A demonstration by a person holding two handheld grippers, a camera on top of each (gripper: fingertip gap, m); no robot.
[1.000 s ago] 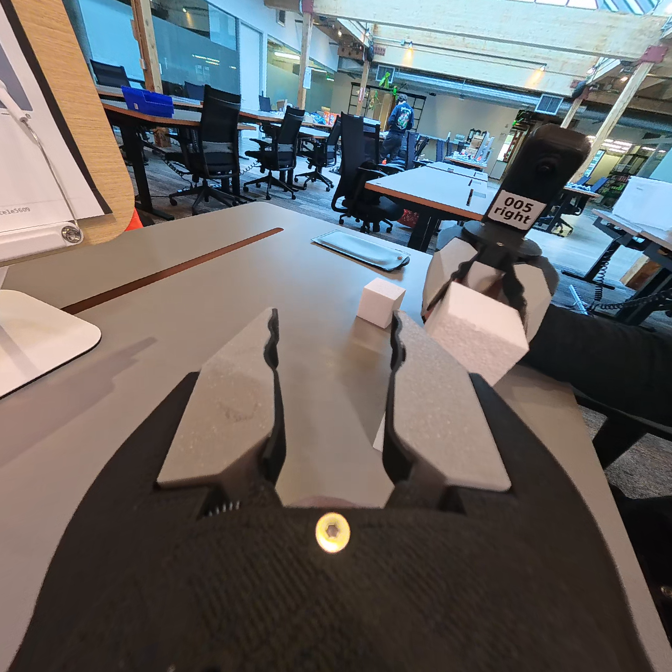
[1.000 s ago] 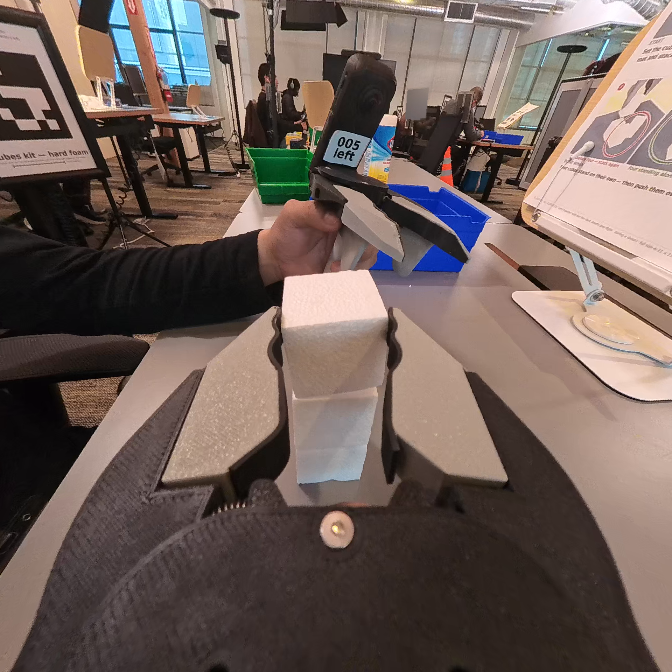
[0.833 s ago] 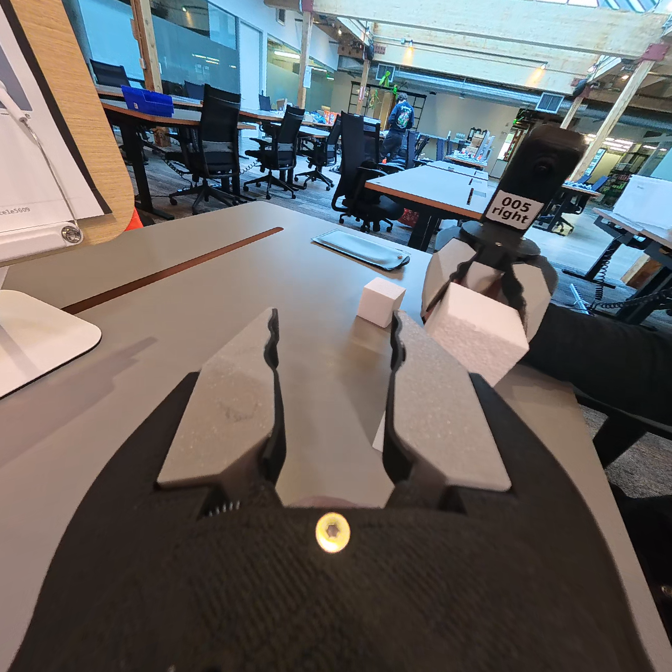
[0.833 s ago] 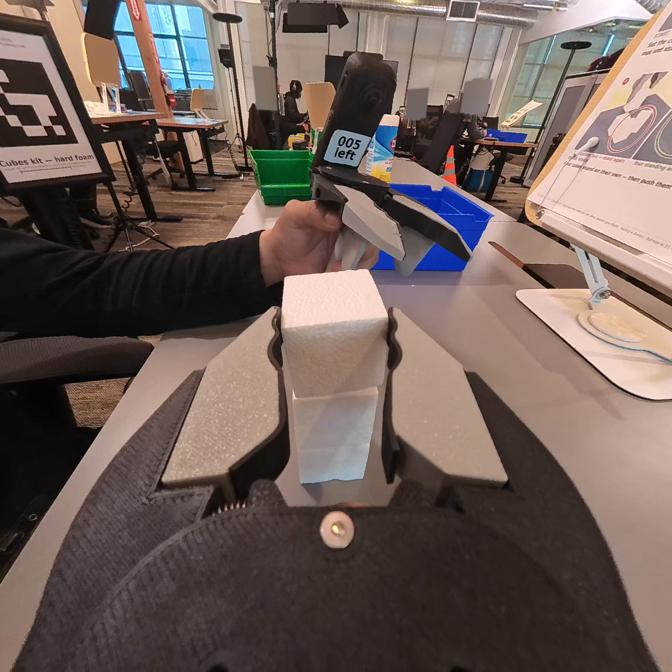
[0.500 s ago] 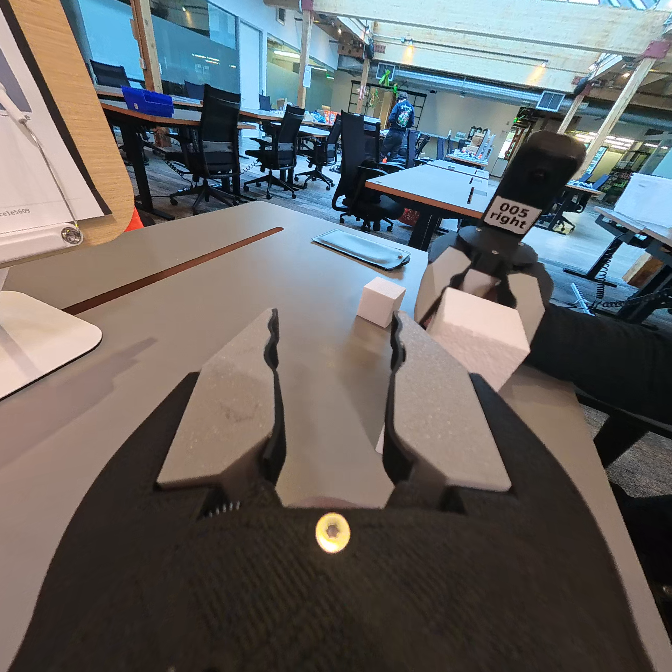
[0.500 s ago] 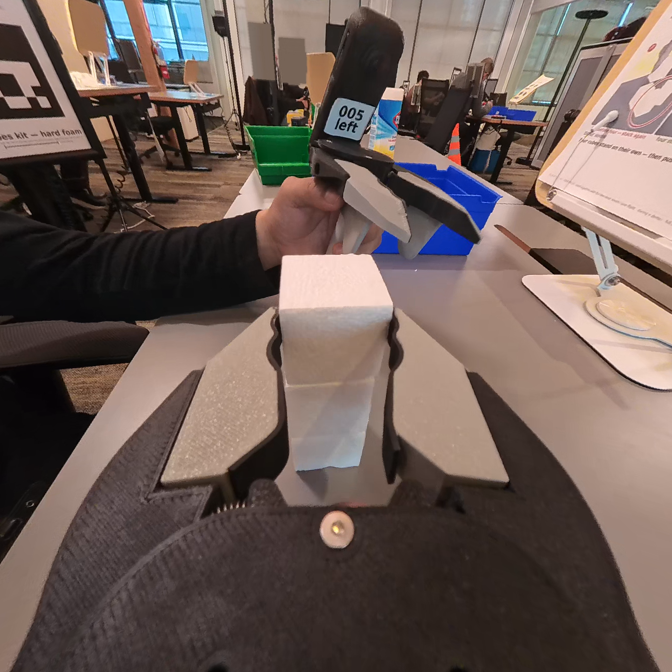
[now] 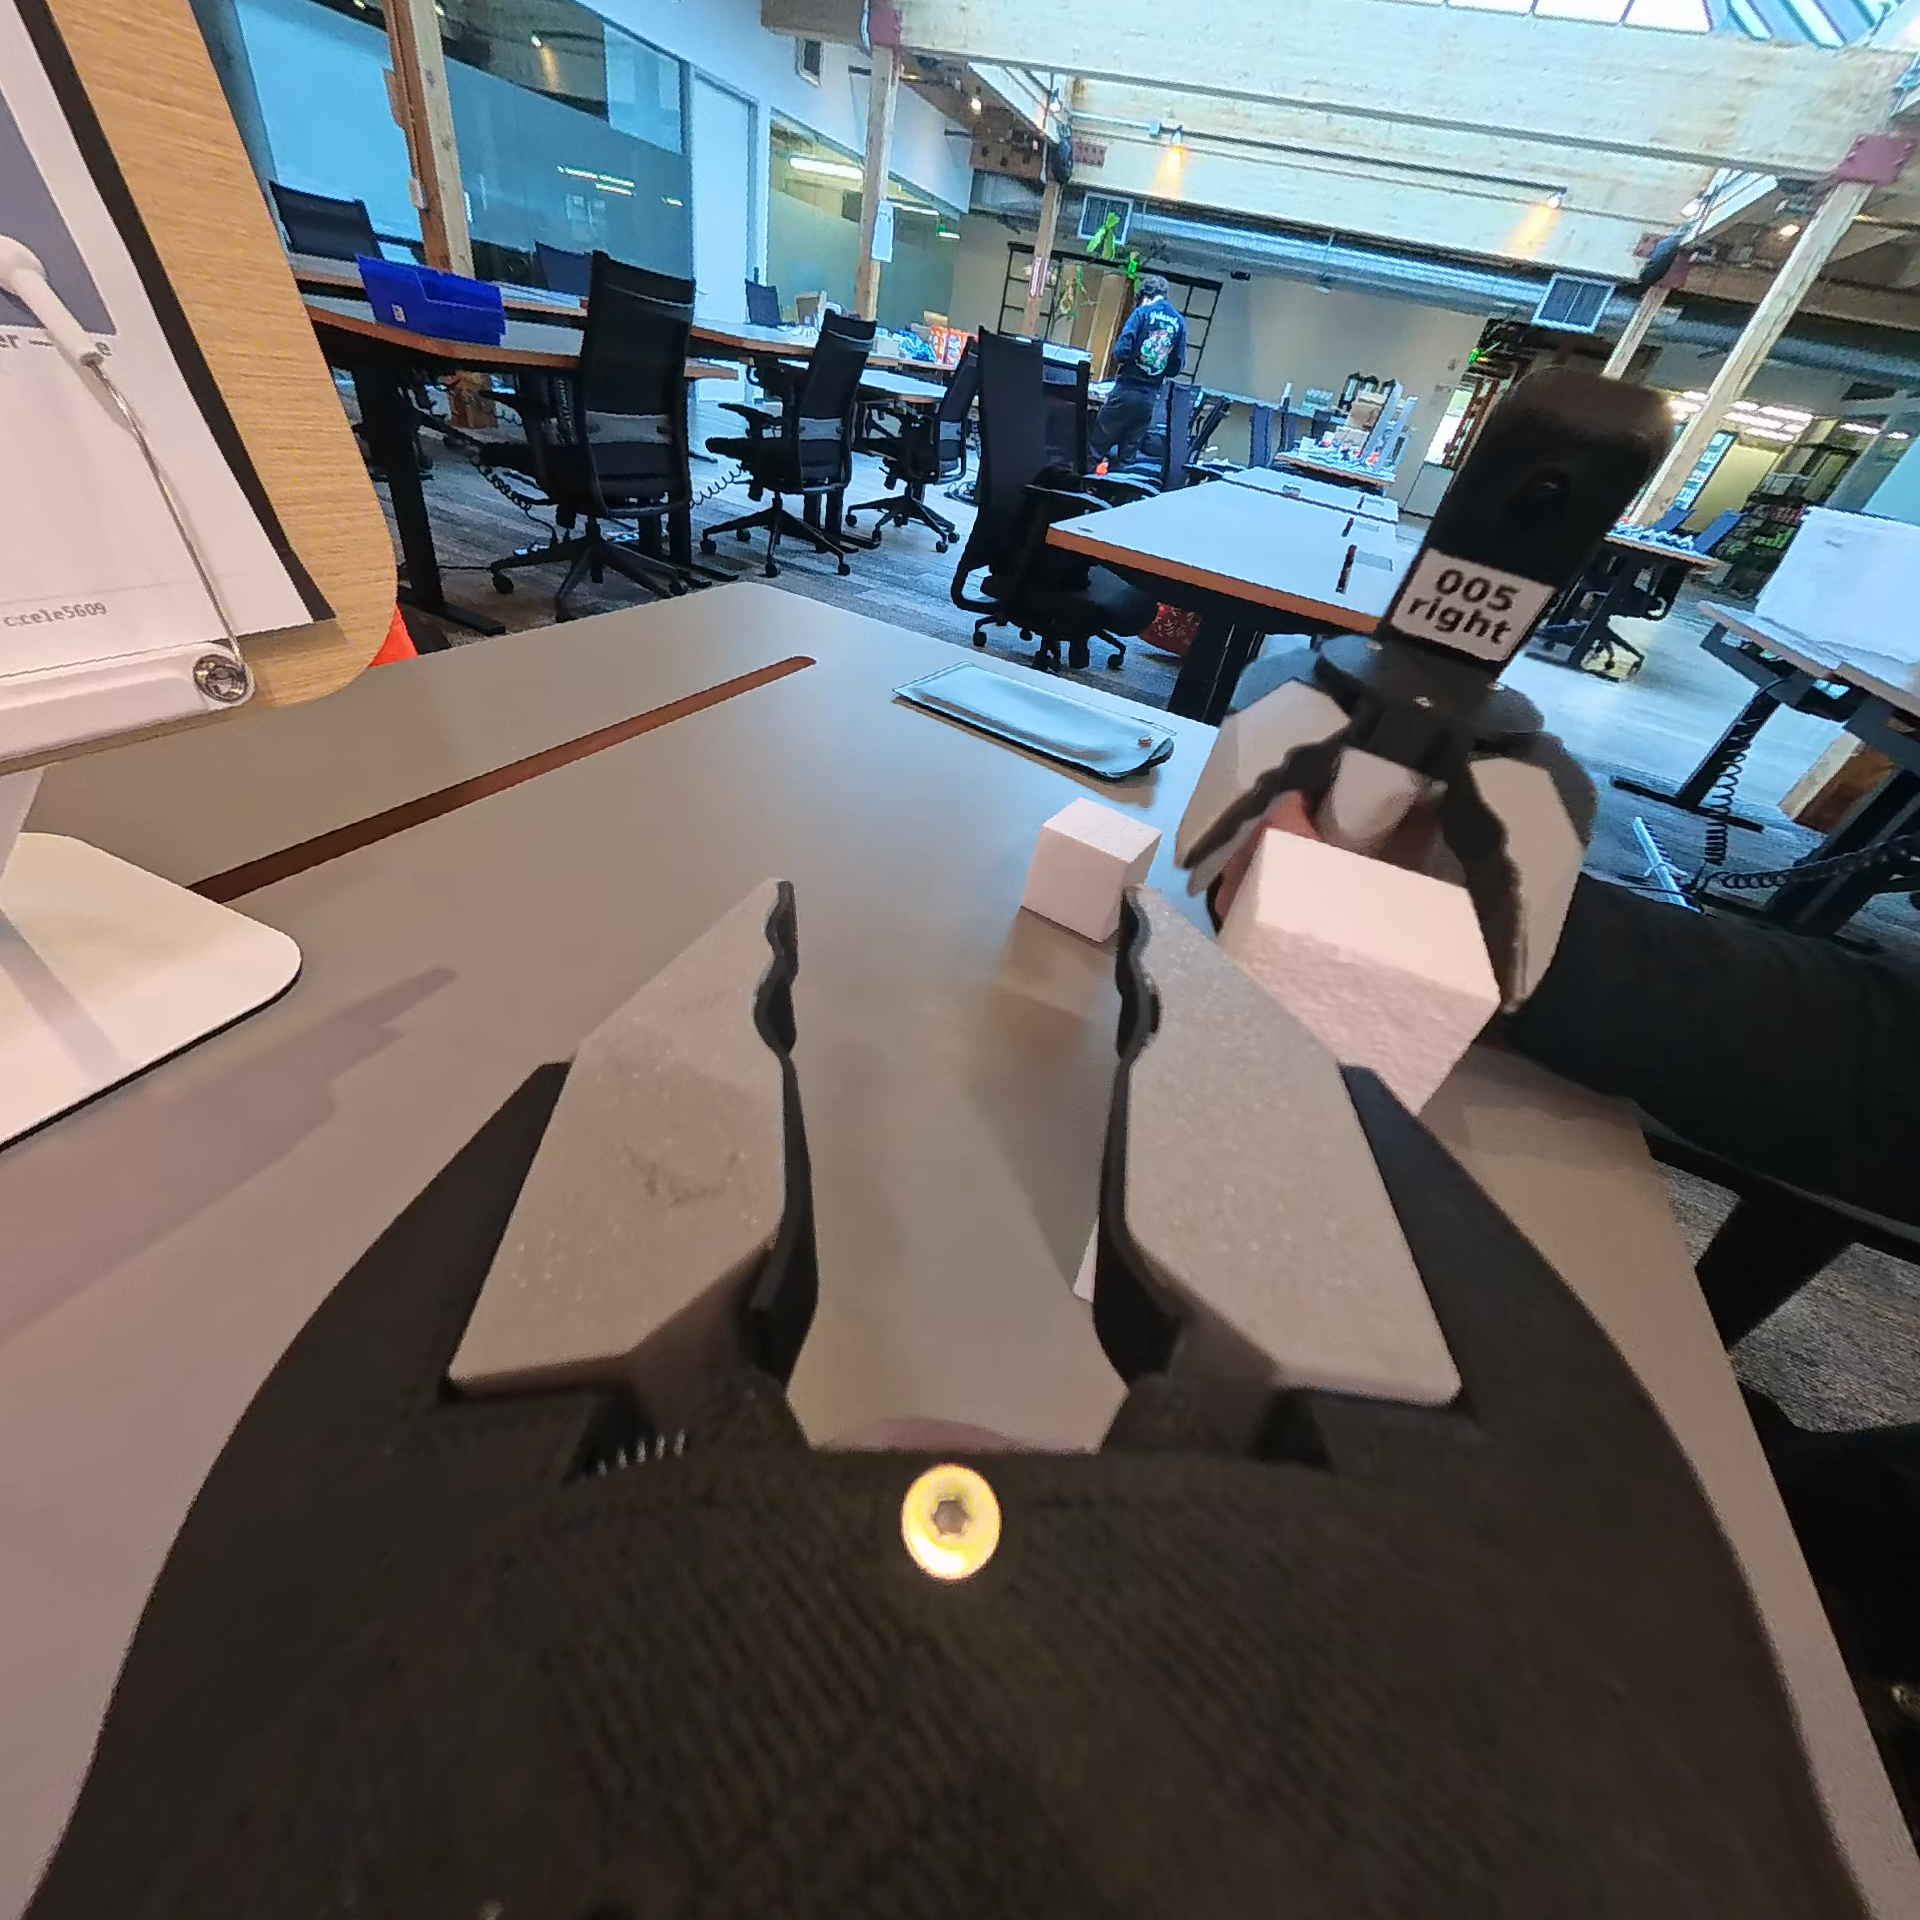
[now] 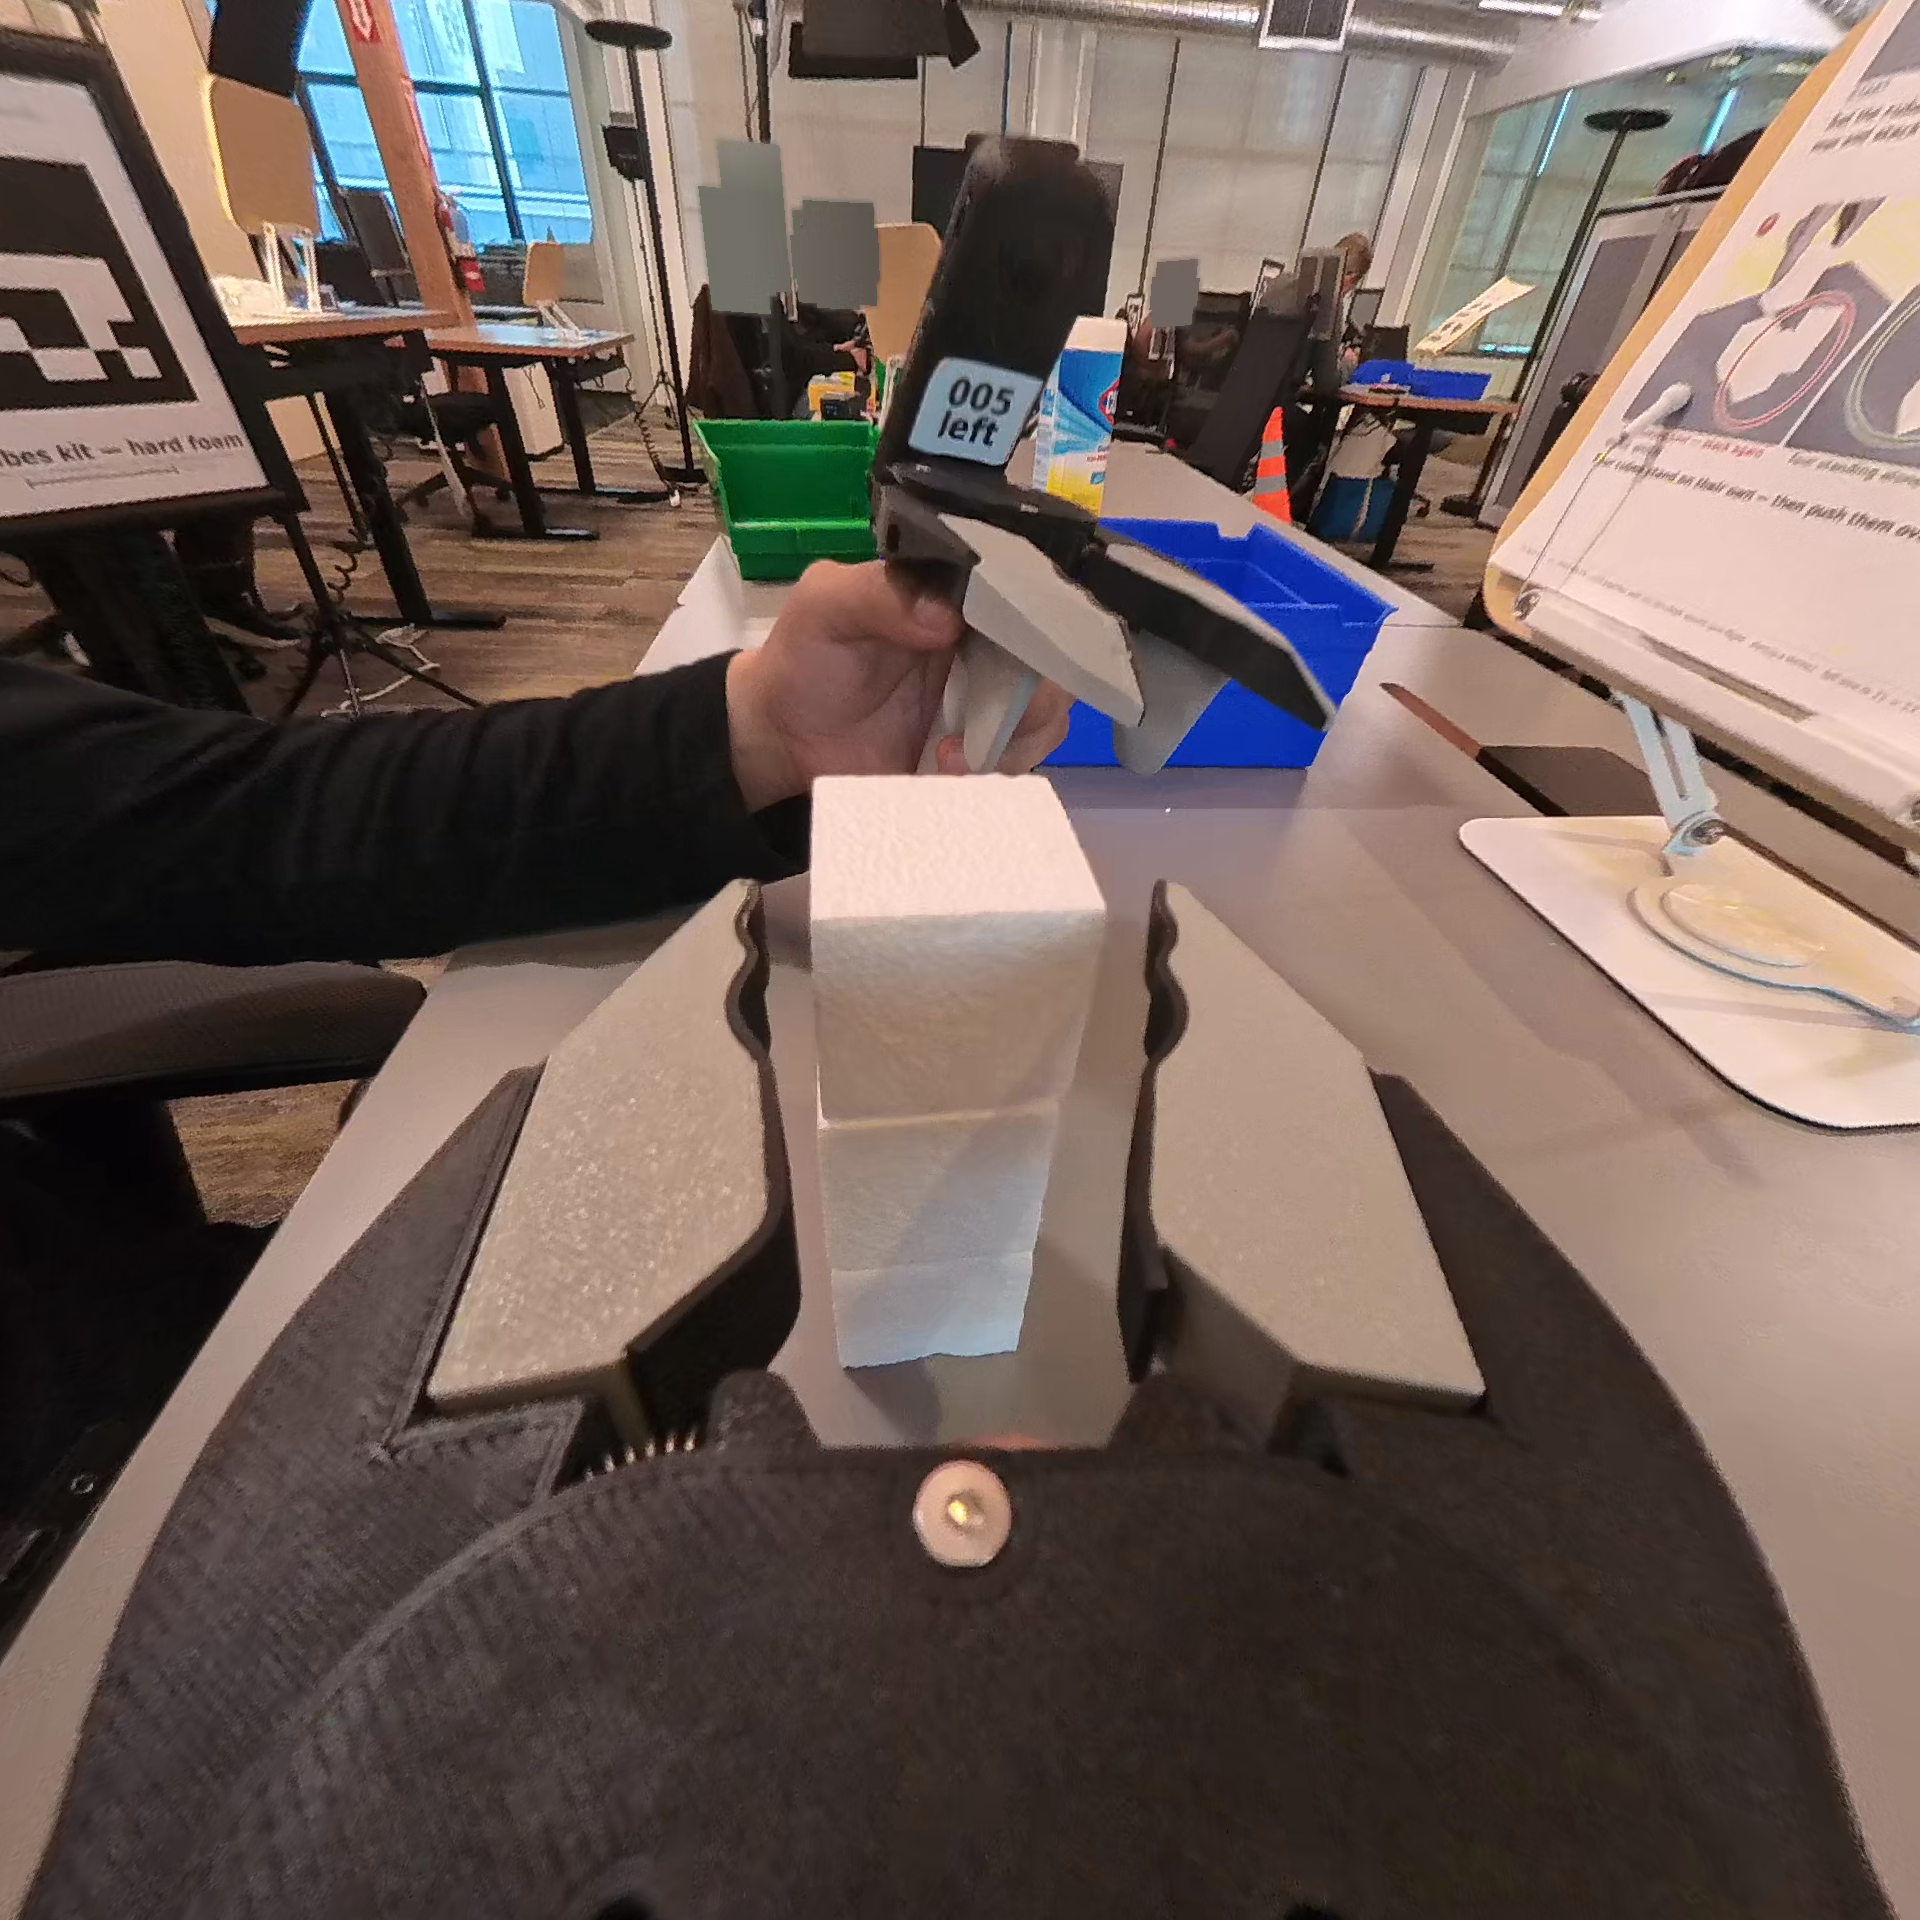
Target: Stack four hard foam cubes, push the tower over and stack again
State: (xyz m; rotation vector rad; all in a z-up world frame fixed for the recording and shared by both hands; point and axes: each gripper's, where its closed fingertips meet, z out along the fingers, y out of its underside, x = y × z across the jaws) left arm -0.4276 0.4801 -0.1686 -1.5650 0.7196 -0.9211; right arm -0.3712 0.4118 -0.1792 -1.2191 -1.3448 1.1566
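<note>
Right gripper (image 8: 956,935) jaws spread, straddling the cube stack (image 8: 935,1122) without touching — top cube (image 8: 951,956) sits on the one below, slightly offset, on the grey table (image 8: 1455,1195). Left gripper (image 7: 951,935) also released, nothing between its fingers, held above the table. Farther out, a lone cube (image 7: 1091,868) sits on the table beyond the left fingertips, apart from the stack.

Four foam cubes (image 8: 951,940), two grippers (image 8: 954,925).
</note>
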